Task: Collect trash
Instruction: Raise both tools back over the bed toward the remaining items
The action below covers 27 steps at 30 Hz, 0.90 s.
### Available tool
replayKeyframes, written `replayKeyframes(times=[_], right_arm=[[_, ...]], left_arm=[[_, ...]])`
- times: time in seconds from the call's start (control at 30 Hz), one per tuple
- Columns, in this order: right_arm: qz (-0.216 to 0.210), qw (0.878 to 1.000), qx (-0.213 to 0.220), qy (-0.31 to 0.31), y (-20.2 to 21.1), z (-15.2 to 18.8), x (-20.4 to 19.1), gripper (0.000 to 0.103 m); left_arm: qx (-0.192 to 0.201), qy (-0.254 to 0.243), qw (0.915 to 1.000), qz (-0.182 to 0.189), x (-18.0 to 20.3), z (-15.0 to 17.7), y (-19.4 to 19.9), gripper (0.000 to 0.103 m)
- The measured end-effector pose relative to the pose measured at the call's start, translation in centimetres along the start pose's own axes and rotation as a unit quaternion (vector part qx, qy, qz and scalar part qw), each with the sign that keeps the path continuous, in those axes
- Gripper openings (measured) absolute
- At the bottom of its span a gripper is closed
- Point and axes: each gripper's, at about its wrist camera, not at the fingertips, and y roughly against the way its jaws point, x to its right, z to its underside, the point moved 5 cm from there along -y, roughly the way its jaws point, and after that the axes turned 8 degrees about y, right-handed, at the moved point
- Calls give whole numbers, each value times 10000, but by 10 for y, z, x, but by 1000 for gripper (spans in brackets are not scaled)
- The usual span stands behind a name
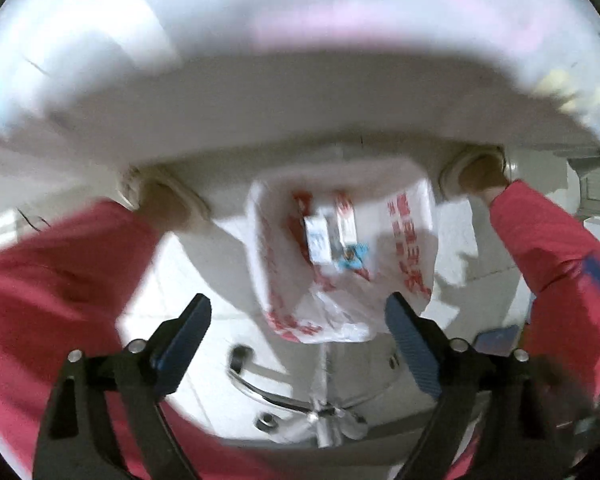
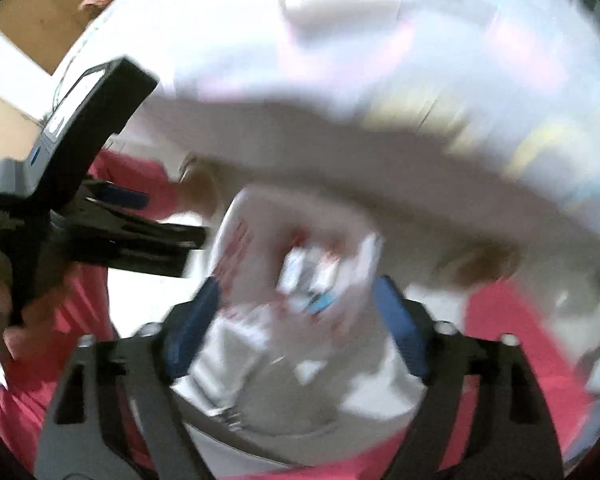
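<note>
Trash bag (image 1: 340,264) hangs under the table edge (image 1: 260,120) between our knees with small cartons (image 1: 320,240) inside, looks light, floppy and slippery, so we'd pinch its rim; left gripper (image 1: 298,320) and right gripper (image 2: 296,312) both gape empty.

White table edge (image 1: 260,120), red trouser legs (image 1: 40,280), chrome chair base (image 1: 324,412), tiled floor (image 1: 204,280)
</note>
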Motion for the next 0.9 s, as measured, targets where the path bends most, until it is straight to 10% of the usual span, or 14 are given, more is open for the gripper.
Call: replayKeyframes(times=[0.5, 0.9], right_arm=[[846, 9819, 1590, 585, 210, -91, 69, 94], [871, 9739, 2070, 318, 265, -148, 113, 94]], left_arm=[[1454, -1077, 9833, -184, 16, -75, 234, 91], [1610, -1577, 9742, -106, 60, -134, 287, 92]])
